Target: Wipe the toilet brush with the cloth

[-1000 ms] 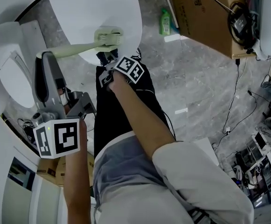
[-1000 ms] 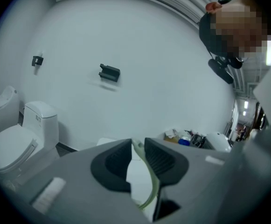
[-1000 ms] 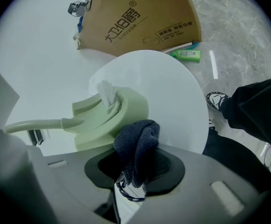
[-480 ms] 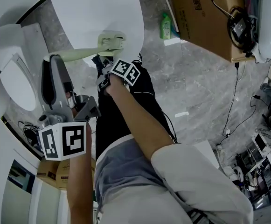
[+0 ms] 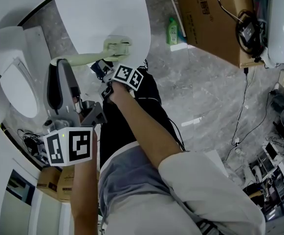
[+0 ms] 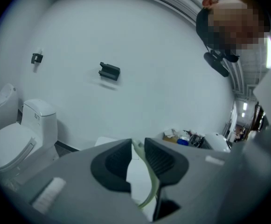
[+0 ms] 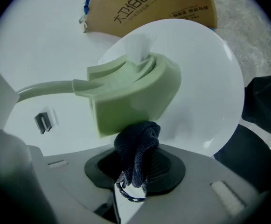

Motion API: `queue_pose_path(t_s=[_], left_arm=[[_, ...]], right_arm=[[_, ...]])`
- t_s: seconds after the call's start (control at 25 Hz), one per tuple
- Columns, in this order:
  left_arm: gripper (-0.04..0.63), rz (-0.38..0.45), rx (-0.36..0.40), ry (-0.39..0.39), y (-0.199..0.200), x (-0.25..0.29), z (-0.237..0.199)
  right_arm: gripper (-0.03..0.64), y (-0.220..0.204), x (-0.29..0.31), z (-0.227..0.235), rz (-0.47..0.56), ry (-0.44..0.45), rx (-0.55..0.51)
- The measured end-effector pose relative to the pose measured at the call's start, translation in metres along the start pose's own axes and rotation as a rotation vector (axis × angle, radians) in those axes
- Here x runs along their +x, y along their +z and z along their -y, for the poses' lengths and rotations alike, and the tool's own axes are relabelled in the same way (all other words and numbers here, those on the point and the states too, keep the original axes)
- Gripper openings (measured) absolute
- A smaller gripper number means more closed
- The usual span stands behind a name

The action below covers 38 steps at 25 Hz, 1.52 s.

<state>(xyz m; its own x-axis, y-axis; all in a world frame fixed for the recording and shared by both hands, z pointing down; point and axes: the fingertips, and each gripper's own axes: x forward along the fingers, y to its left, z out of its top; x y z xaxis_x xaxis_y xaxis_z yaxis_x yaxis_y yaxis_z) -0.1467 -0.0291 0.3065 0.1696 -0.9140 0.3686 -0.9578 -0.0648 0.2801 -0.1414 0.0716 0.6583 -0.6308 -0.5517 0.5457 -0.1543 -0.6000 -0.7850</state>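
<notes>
Toilet brush [image 7: 135, 94], head against cloth [image 7: 137, 148] — in right claw [image 7: 134, 169], handle in left claw [image 6: 136, 154]

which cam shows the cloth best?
Right gripper view: the dark cloth is close up, clamped in the right gripper and up against the toilet brush. Head view barely shows it; left gripper view not at all.

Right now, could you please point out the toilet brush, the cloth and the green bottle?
toilet brush [image 7: 135, 97], right gripper view, side of its green head
cloth [image 7: 136, 148], right gripper view, its bunched dark fold
green bottle [image 5: 173, 26], head view, its body
</notes>
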Motion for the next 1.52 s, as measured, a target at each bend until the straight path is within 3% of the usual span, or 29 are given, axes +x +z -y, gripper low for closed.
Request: queue_pose_path(t_s=[0.44,0.92,1.2,1.52], left_arm=[[0.0,0.004,-0.001,0.002,0.0,-0.004,0.001],[0.0,0.011,0.005,0.006,0.001,-0.009,0.004],[0.0,0.033,0.004,0.008,0.002,-0.012,0.005],[0.0,0.04,0.0,0.027,0.001,-0.016,0.006]], right_arm=[[0.103,-0.015,-0.012,-0.043,-0.109,0.095,-0.151],[0.104,-0.014,-0.04,-0.067,-0.234,0.13,-0.363],[0.104,-0.013,-0.057,-0.067,-0.282,0.137,-0.401],[0.106,0.008,-0.078,-0.061,-0.256,0.127,-0.386]])
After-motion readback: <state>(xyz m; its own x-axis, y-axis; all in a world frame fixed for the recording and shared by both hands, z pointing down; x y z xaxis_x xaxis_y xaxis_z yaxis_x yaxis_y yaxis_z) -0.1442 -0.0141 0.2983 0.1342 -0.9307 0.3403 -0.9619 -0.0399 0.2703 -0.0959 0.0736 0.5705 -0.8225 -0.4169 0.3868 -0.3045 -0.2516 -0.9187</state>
